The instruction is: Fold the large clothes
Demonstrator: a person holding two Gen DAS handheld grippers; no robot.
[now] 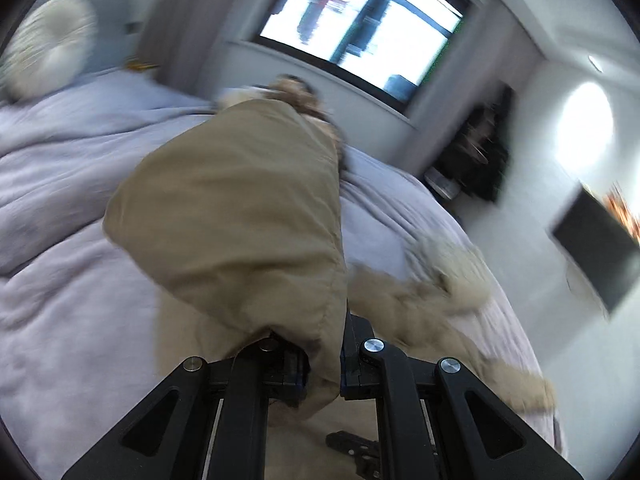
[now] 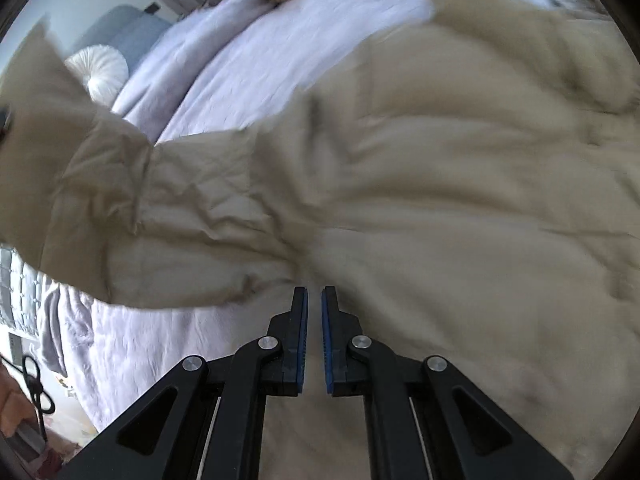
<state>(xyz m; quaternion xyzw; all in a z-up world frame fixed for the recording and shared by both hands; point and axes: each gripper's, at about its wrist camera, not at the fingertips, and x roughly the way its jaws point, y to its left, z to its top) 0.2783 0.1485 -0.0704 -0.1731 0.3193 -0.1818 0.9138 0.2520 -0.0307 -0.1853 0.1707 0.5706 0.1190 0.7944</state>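
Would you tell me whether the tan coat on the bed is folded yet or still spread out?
Mostly spread: the tan coat lies broad across the bed, one part lifted in the left gripper.

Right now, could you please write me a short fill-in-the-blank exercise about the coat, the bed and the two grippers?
1. The left gripper is shut on a fold of the ____ coat.
2. The right gripper holds ____ between its nearly closed pads.
3. The coat lies on a bed covered by a ____ blanket.
4. Near the headboard sits a round ____ pillow.

Missing words: tan; nothing; lilac; white
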